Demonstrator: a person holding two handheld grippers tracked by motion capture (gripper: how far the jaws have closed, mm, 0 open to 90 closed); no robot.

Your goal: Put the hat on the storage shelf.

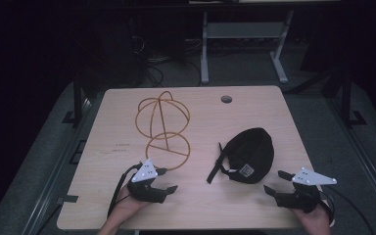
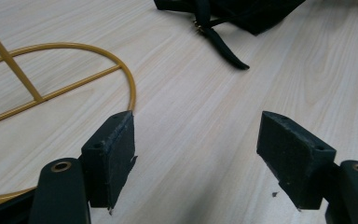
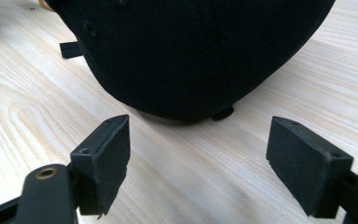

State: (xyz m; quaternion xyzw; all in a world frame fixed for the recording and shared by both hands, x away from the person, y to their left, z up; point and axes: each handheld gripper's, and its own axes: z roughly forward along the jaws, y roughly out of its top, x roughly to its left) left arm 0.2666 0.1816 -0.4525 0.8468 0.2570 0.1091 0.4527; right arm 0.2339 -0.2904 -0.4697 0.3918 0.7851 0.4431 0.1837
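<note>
left gripper (image 2: 196,140) jaws wide apart, nothing between, bare table (image 2: 191,107) ahead; gold wire stand (image 2: 74,51) just beside left jaw. right gripper (image 3: 198,149) jaws also spread, empty, black cap (image 3: 191,51) near ahead. high view: cap (image 1: 249,154) right of centre, strap (image 1: 215,169) trailing toward near-left; open table between grippers.

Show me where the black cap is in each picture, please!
High view: the black cap lies right of the table's middle, between the two tongs.
Left gripper view: just its edge and strap at the top.
Right gripper view: big and close, right ahead of the open tongs.
Shared landmark: the pale wooden table, under the cap in every view.
</note>
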